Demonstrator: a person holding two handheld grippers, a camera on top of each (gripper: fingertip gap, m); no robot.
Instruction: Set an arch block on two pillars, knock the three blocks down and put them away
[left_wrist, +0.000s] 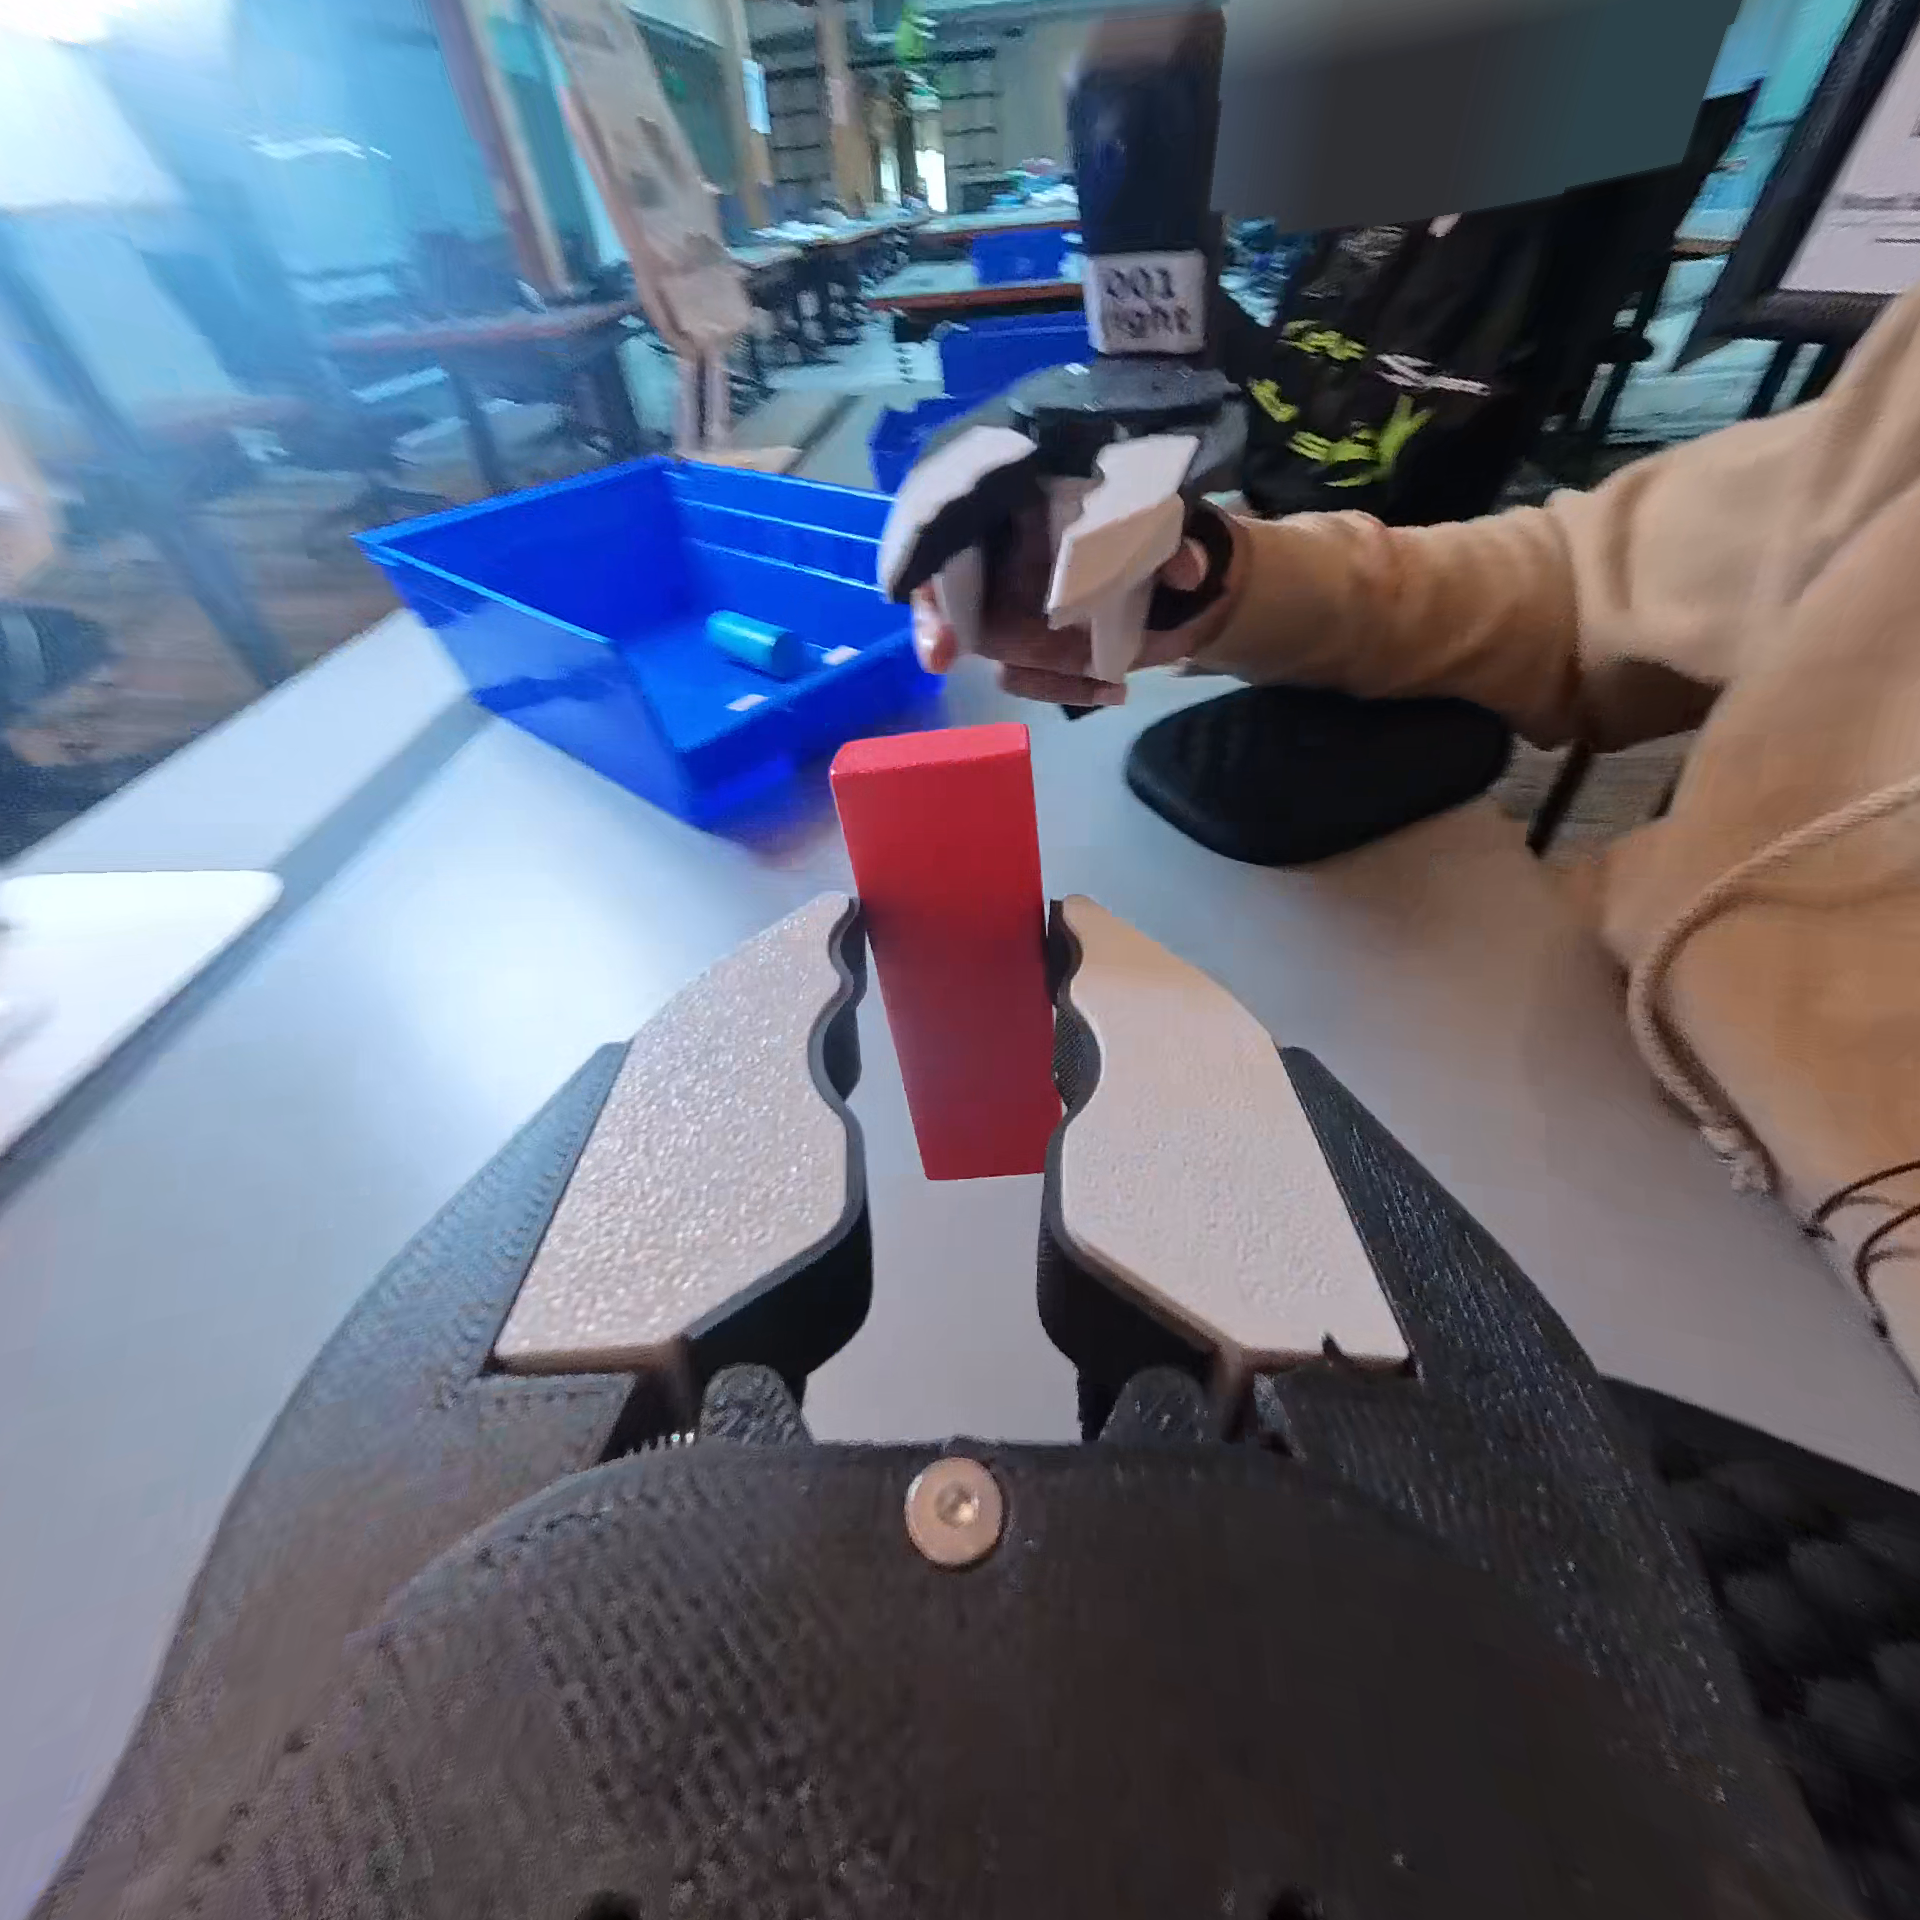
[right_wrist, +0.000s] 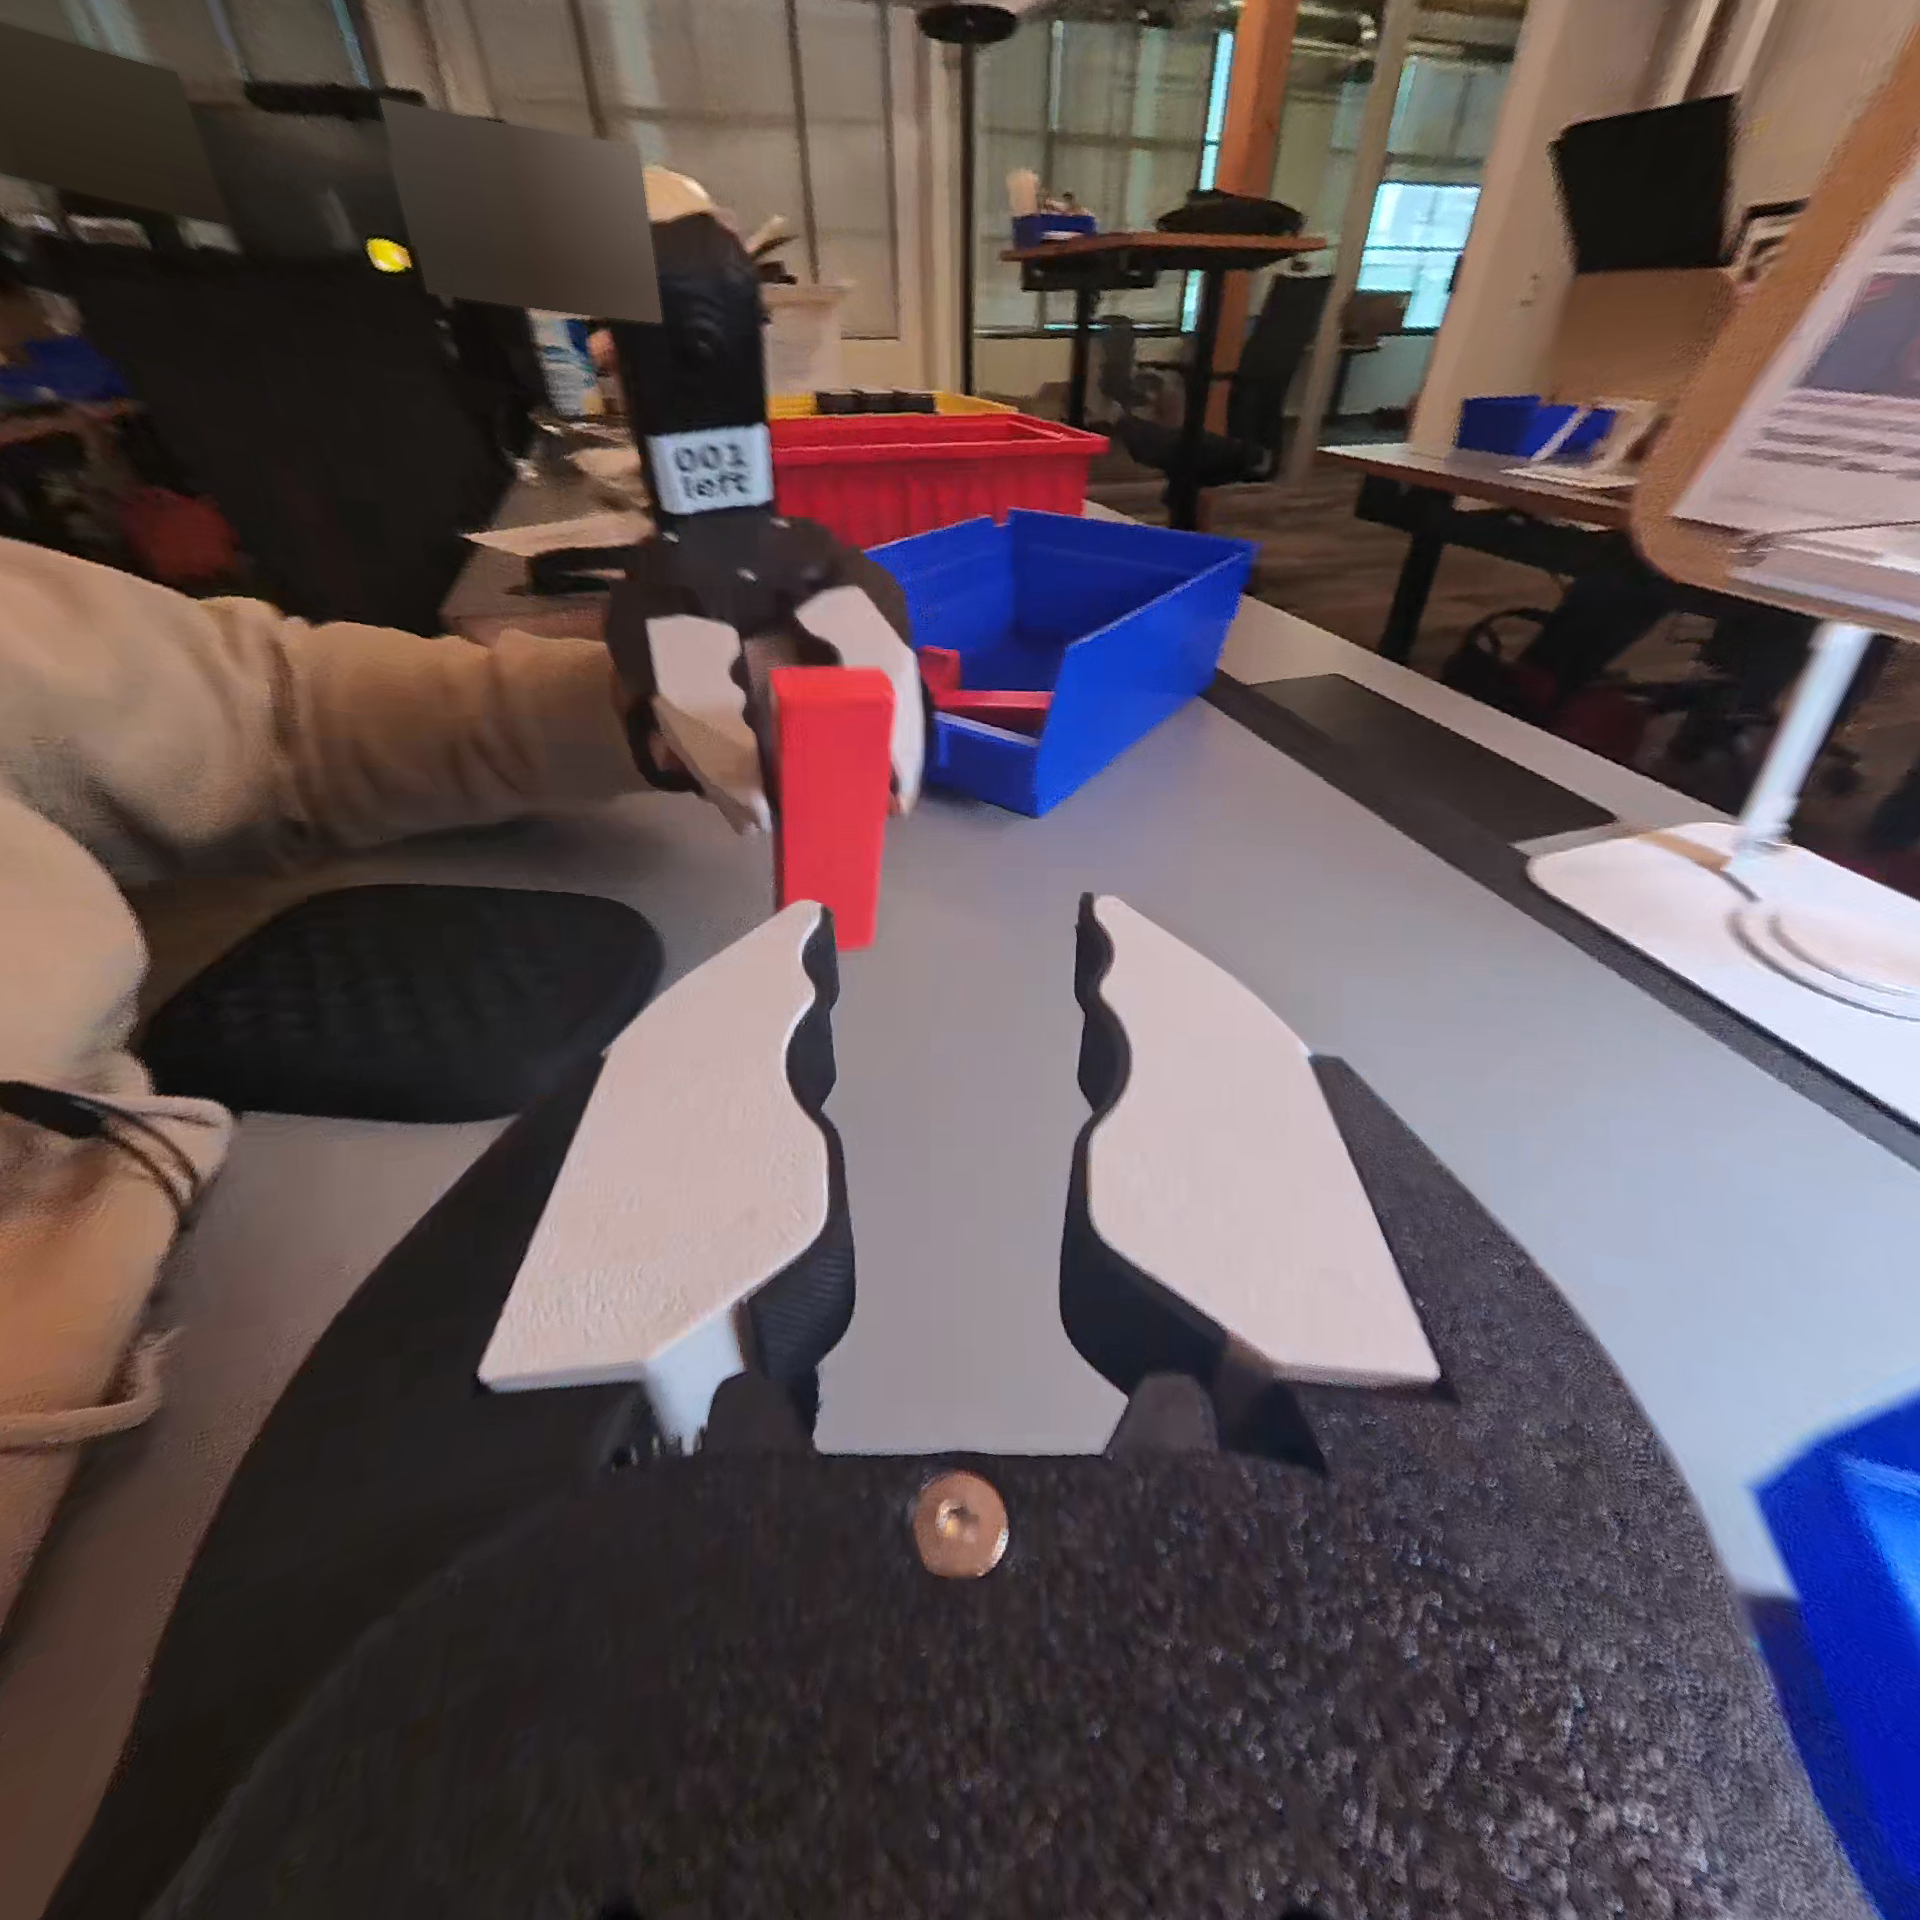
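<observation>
My left gripper (left_wrist: 954, 925) is shut on a tall red block (left_wrist: 945, 956) and holds it upright over the grey table (left_wrist: 468, 1039). In the right wrist view the same red block (right_wrist: 831, 800) stands between the left gripper's fingers (right_wrist: 821, 769), its lower end close to the table top. My right gripper (right_wrist: 956, 920) is open and empty, just to the right of the block. It also shows in the left wrist view (left_wrist: 1029, 582), beyond the block. A blue bin (left_wrist: 582, 613) holds a light blue cylinder (left_wrist: 756, 642). Another blue bin (right_wrist: 1122, 644) holds red pieces (right_wrist: 977, 696).
A black mesh chair seat (right_wrist: 405, 997) lies at the table's near edge, under a person's beige sleeve (left_wrist: 1558, 582). A red bin (right_wrist: 935, 468) stands behind the blue one. A white lamp base (right_wrist: 1766, 914) is at the right. A third blue bin (right_wrist: 1860, 1621) is at the lower right.
</observation>
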